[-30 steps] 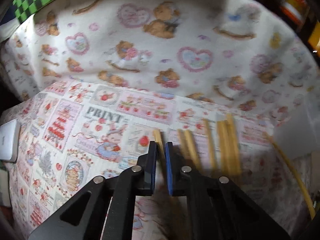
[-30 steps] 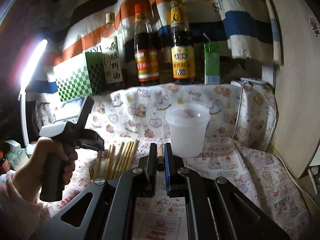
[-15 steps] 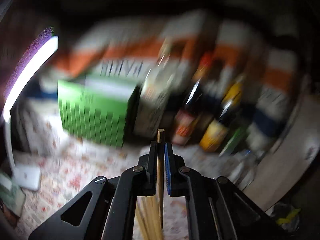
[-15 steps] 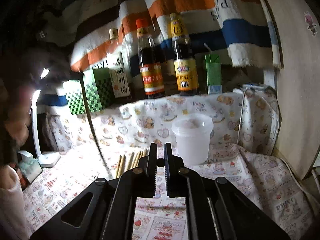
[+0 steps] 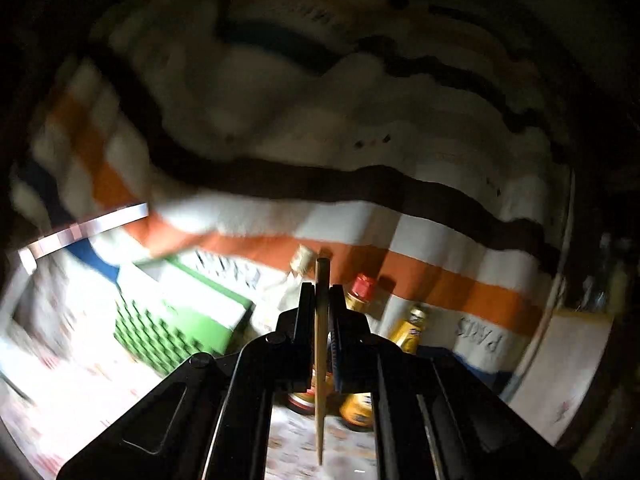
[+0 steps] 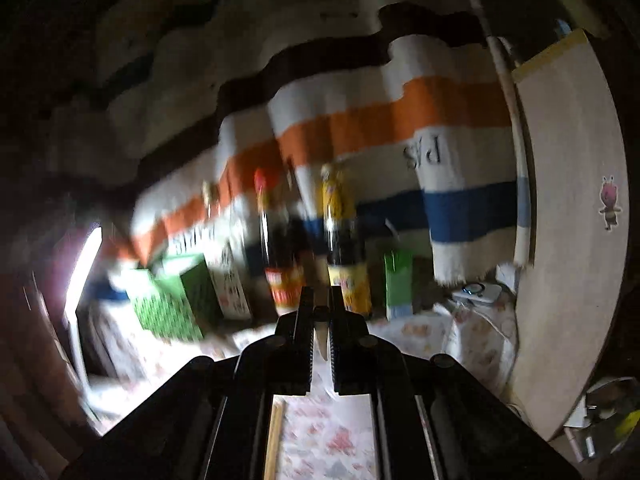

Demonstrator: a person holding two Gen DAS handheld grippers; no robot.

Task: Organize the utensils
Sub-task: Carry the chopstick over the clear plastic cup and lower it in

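Note:
My left gripper [image 5: 320,296] is shut on a wooden chopstick [image 5: 320,360], which stands upright between the jaws and sticks out above and below them. It is lifted well above the table and tilted up toward the striped cloth. My right gripper [image 6: 320,300] is shut on a chopstick [image 6: 321,330], of which only a short dark piece shows between the jaws. Another chopstick [image 6: 275,436] lies on the patterned tablecloth below it. Both views are blurred.
Sauce bottles [image 6: 340,240] [image 5: 360,292], a green checkered box [image 5: 180,332] [image 6: 168,300] and a green carton [image 6: 398,280] stand at the back against a striped cloth [image 6: 360,128]. A wooden board [image 6: 568,220] leans at the right. A bright lamp [image 6: 82,264] stands at the left.
Both grippers have risen and tilted up, so the views swung from the table to the back cloth. The white cup and the row of chopsticks have dropped out of view.

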